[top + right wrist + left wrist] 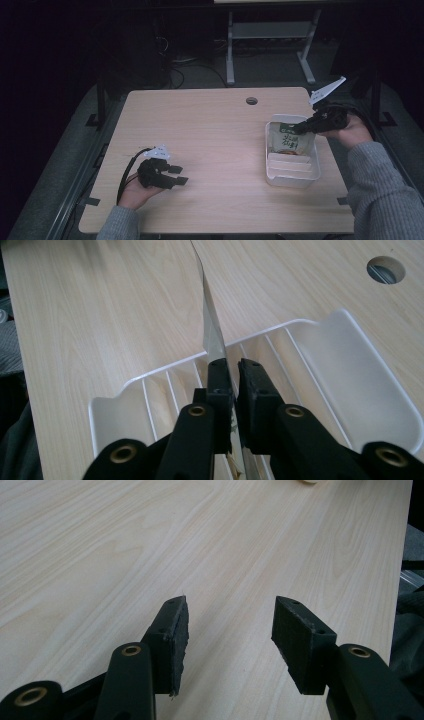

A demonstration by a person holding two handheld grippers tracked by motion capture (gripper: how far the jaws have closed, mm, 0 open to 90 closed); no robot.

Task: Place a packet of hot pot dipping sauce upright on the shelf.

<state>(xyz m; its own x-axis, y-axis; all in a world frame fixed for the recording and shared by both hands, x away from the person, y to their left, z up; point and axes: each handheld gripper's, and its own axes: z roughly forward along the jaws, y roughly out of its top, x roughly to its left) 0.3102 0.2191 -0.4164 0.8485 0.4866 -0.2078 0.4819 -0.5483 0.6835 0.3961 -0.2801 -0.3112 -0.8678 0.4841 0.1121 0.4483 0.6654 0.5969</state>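
Packet (290, 140) flat, green-topped, pinched upright over tray (294, 177).

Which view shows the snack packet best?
The high view: the snack packet shows its printed face, standing in the white rack, pinched at its top by the right gripper. The right gripper view shows the packet edge-on between its jaws.

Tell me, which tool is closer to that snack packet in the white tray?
Right. The right tool is shut on the snack packet, holding it over the white tray. The left tool is open, over bare table far across from it.
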